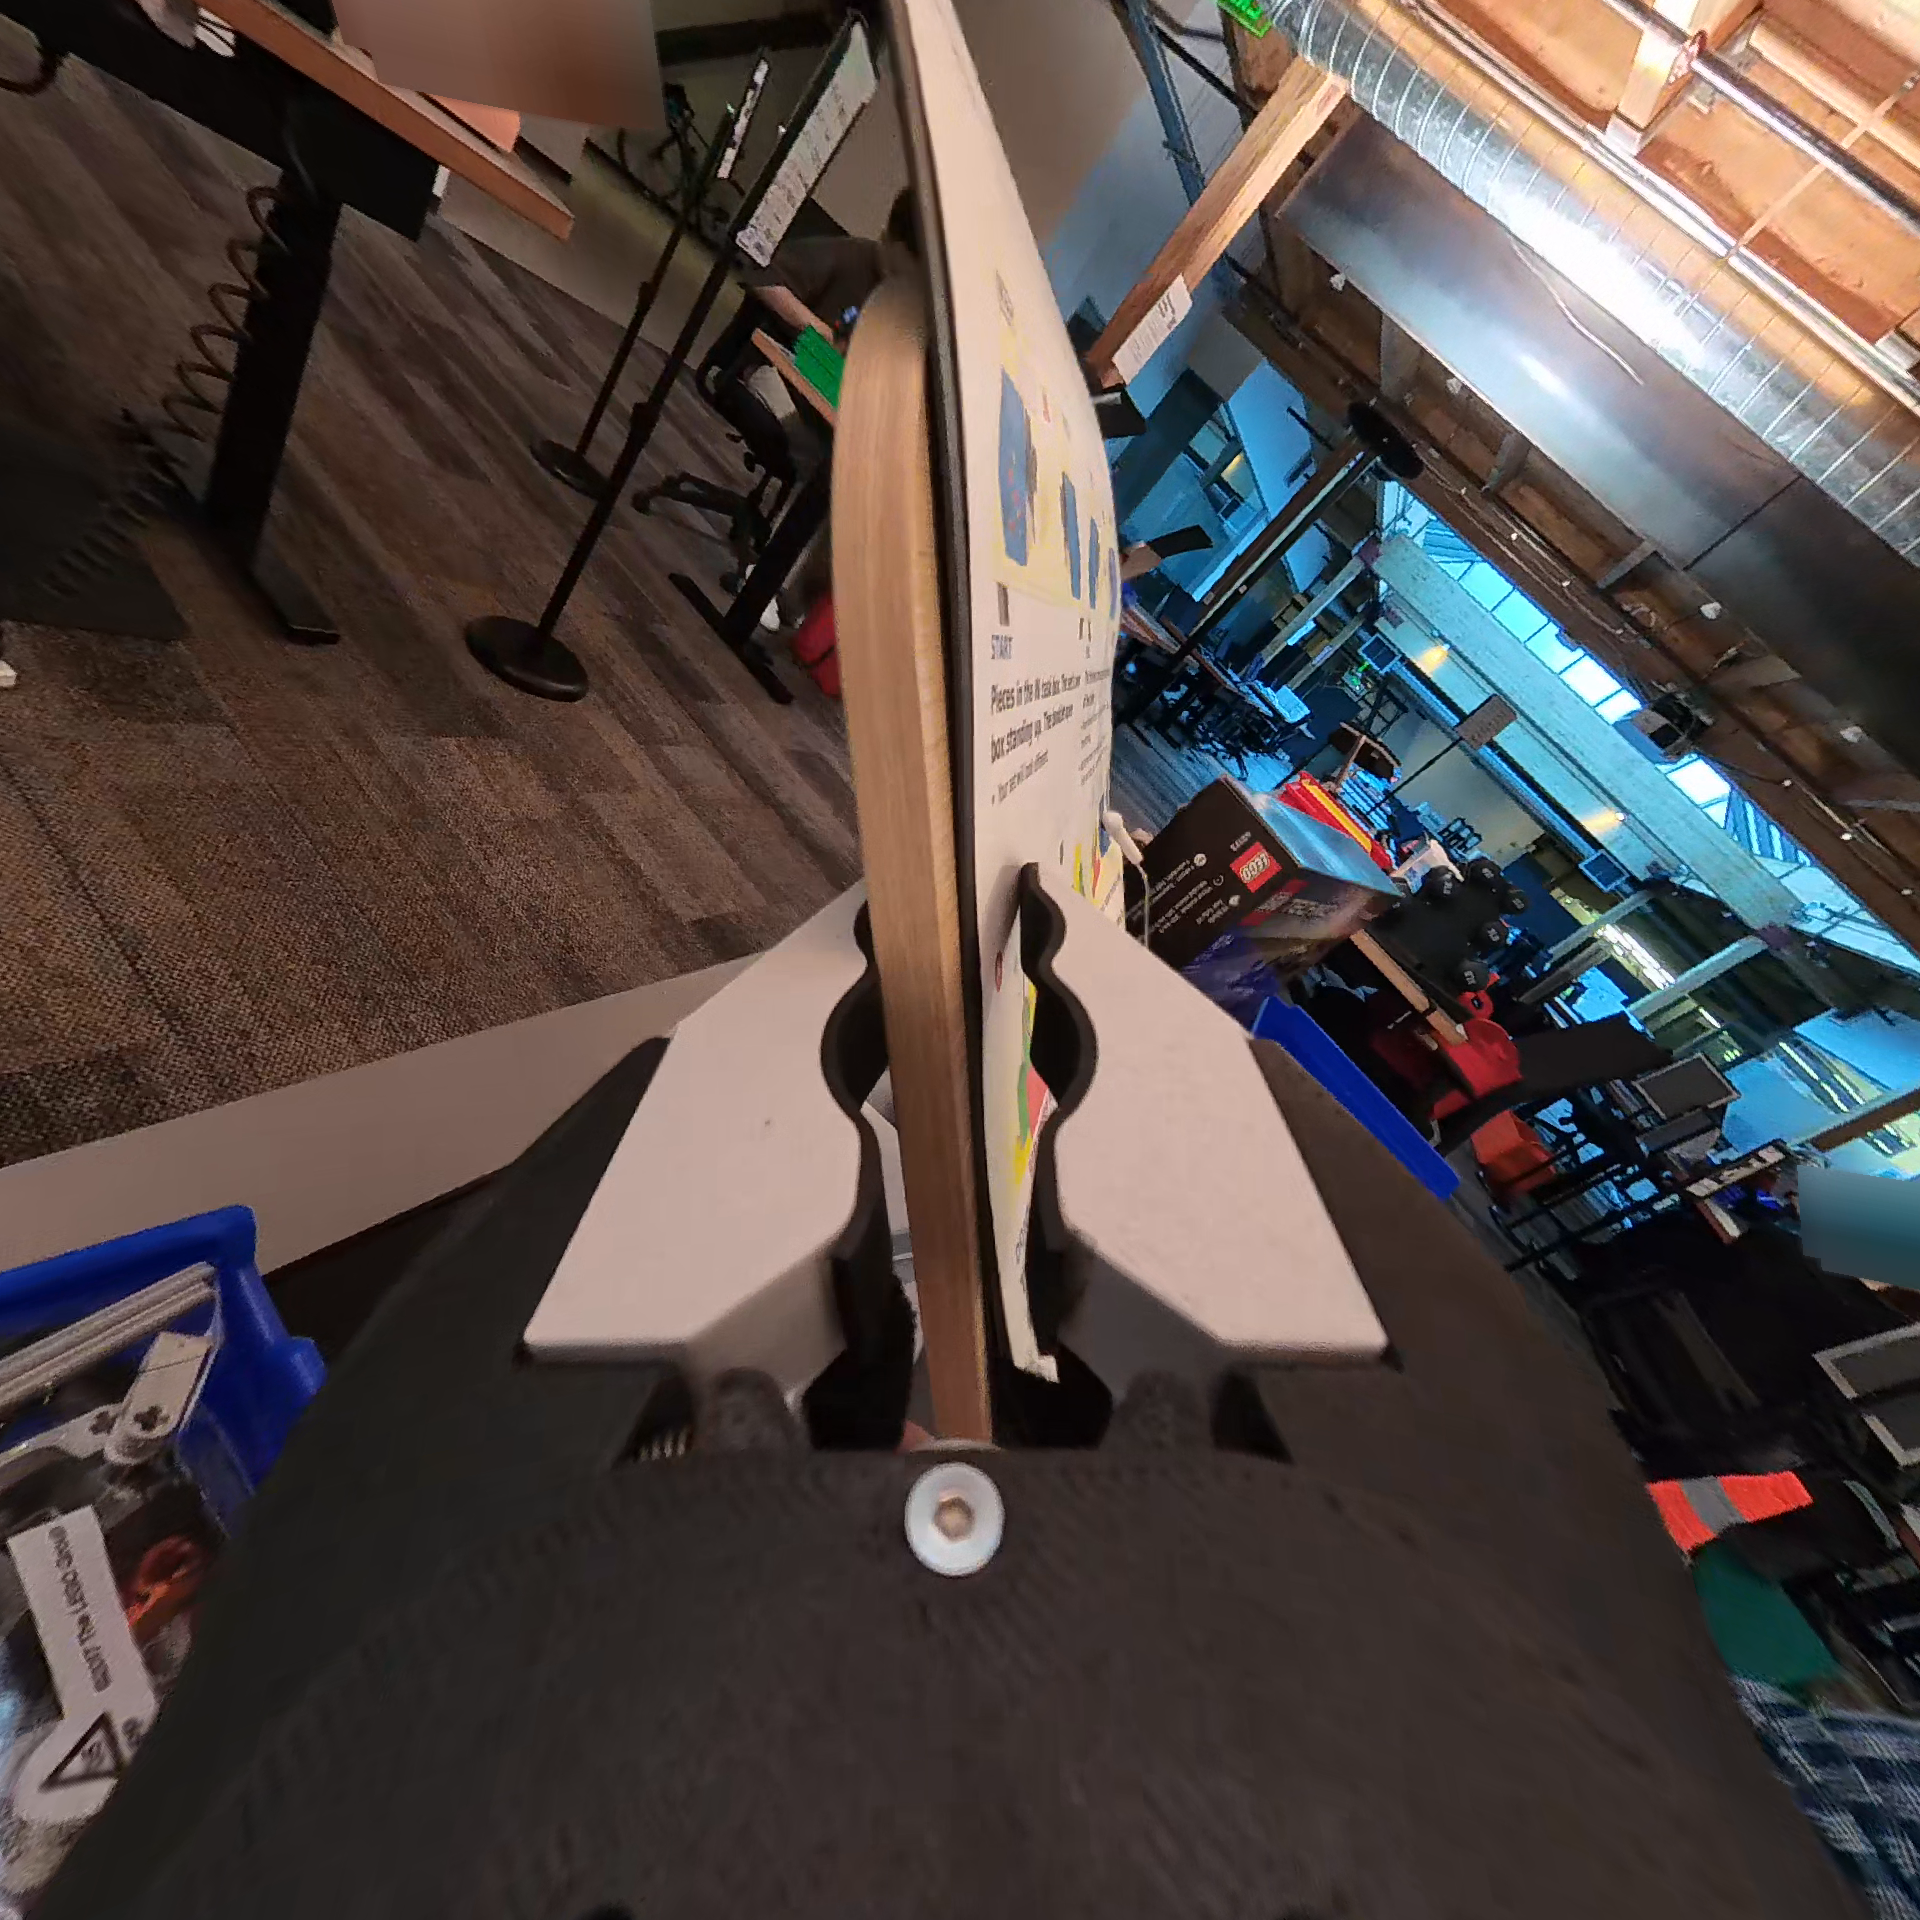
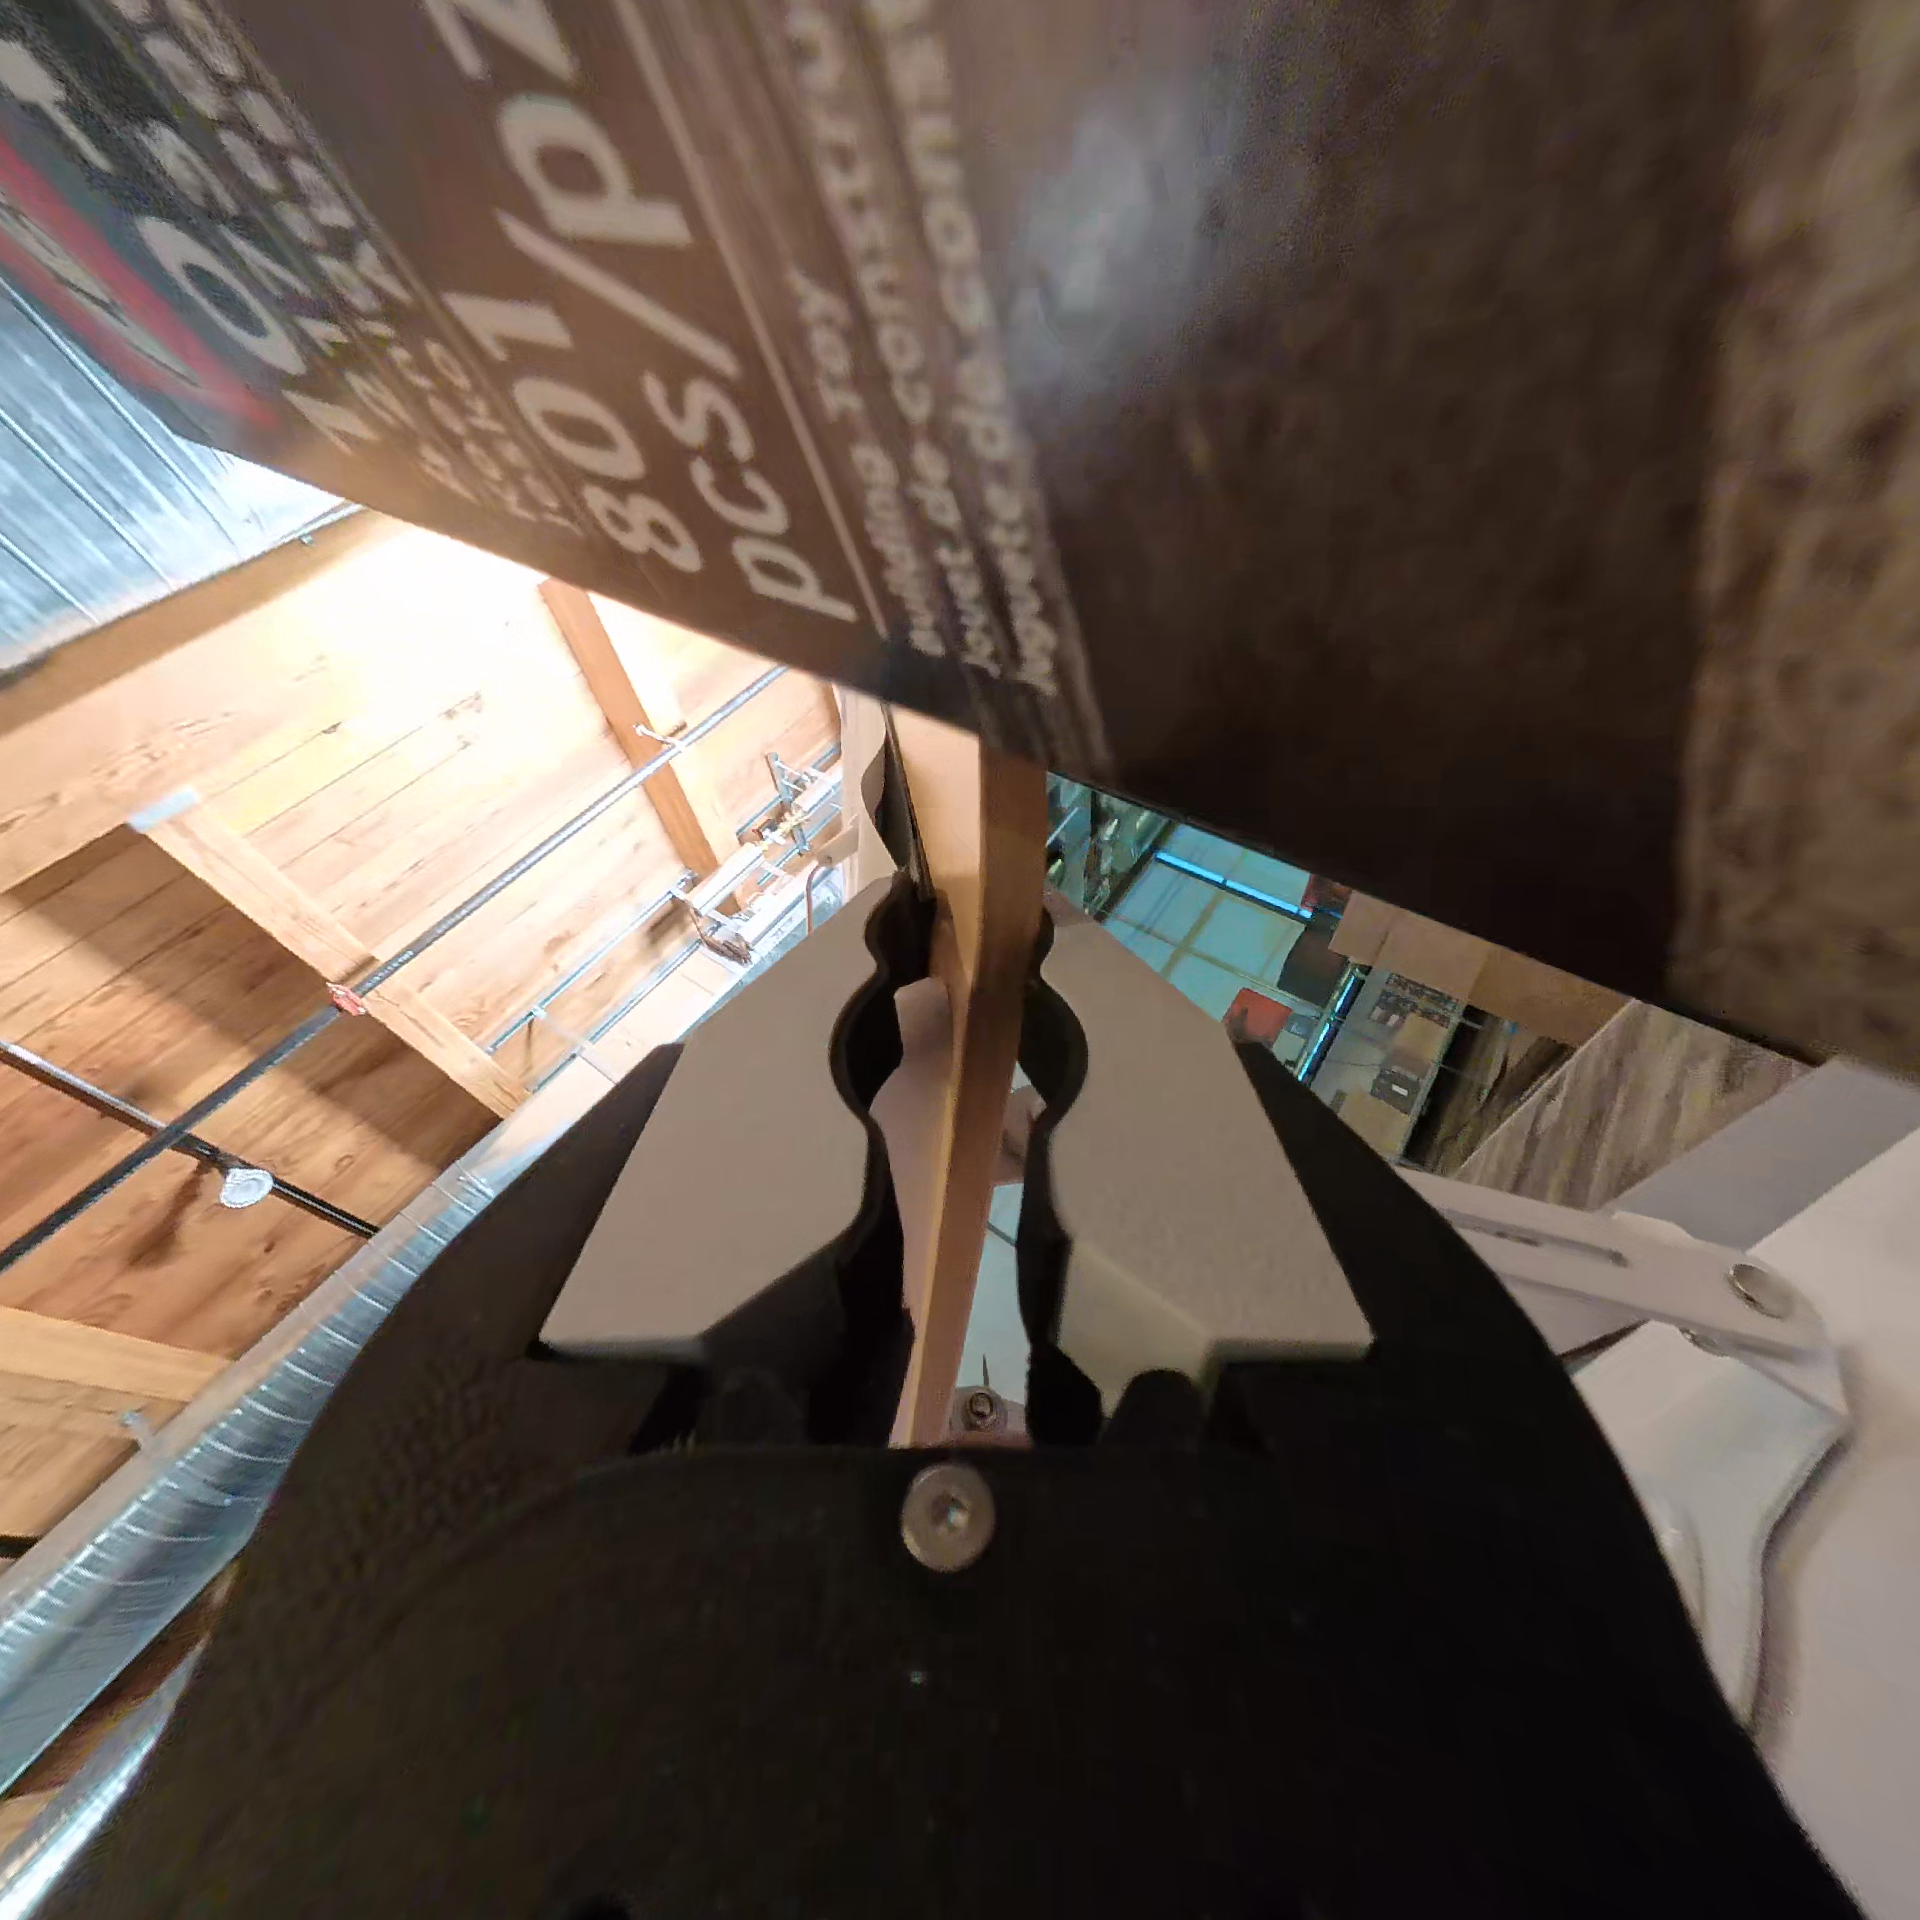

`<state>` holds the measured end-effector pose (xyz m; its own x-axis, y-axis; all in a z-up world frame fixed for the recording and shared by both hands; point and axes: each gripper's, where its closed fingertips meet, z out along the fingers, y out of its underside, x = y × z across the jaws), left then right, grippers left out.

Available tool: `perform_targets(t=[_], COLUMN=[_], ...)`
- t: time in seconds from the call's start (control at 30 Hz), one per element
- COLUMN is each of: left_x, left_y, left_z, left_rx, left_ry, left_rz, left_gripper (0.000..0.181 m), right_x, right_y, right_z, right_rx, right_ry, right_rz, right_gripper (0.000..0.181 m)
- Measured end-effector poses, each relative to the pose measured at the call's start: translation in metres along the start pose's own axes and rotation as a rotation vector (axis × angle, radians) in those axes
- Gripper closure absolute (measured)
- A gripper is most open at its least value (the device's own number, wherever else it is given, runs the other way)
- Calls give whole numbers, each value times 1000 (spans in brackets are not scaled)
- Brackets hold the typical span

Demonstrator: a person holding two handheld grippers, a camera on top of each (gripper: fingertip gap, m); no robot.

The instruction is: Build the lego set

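The left gripper (image 1: 940, 997) is clamped on the edge of a thin wooden board (image 1: 894, 727) with a white printed instruction sheet (image 1: 1023, 582) on its face, the board running edge-on straight ahead between the fingers. The right gripper (image 2: 961, 997), pointing up toward a timber ceiling, is likewise closed on a thin wooden panel edge (image 2: 971, 1091), seemingly the same board. Directly above and ahead of it looms the black cardboard lego box (image 2: 1143, 364), very close, whether touching cannot be told; from the left gripper the same kind of box (image 1: 1268, 873) sits ahead to the right on a bench, and a blue plastic bin (image 1: 156, 1340) lies at lower left. Judged from here, the tilted board could twist or slip, since both grips hold only its narrow edge, and it could knock the box over.
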<state>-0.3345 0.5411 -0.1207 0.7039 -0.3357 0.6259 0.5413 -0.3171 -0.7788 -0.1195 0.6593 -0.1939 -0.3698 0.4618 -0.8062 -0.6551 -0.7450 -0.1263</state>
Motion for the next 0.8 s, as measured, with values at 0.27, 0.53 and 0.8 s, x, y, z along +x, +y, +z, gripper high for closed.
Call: perform_targets(t=[0.27, 0.53, 0.8], left_x=[22, 54, 76], left_y=[11, 31, 57], left_z=[4, -5, -20], left_rx=[-35, -82, -107], left_ry=[103, 248, 300], left_rz=[-7, 6, -4], left_gripper=[164, 166, 165], right_x=[-34, -77, -104], right_y=[4, 23, 39], right_z=[-40, -93, -133], right_rx=[41, 86, 87], right_ry=[-15, -57, -74], right_rz=[-20, -22, -9], right_gripper=[170, 171, 170])
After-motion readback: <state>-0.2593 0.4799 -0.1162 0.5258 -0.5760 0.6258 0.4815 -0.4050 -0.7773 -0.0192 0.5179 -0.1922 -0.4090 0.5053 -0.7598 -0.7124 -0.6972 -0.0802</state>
